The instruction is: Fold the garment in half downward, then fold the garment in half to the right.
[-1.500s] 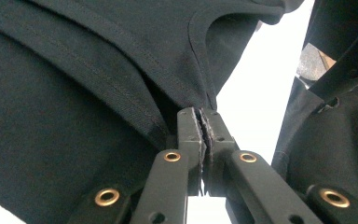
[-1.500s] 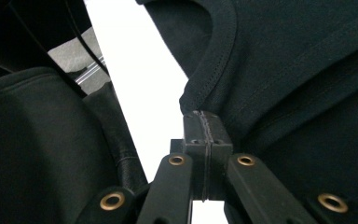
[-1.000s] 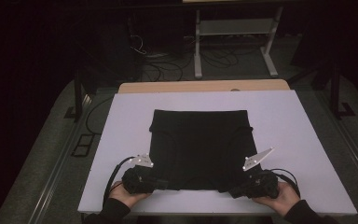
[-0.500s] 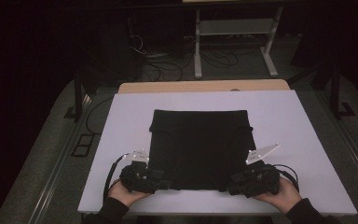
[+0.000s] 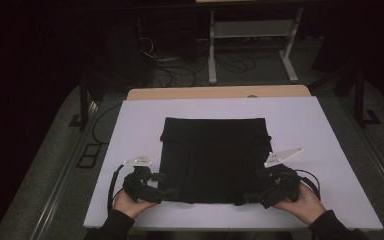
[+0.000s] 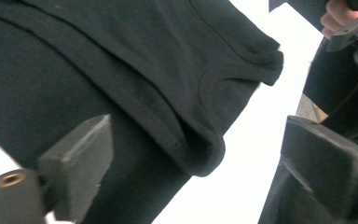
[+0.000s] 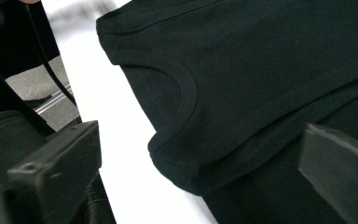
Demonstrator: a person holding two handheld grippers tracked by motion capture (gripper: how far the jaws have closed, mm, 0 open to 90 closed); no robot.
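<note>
Evidently the folded black T-shirt (image 5: 214, 159) lies flat mid-counter (image 5: 320, 125); the left claw (image 5: 167, 192) and right claw (image 5: 247, 197) have just been opening, released at its near corners, nothing gripped.

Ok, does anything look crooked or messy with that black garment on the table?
Mostly tidy: the black garment lies flat and square on the white table. One small flap sticks out at its right edge, and the near corners look slightly bunched.

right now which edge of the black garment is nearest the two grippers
The near edge of the black garment, closest to the person: left gripper and right gripper sit open at its two corners.
</note>
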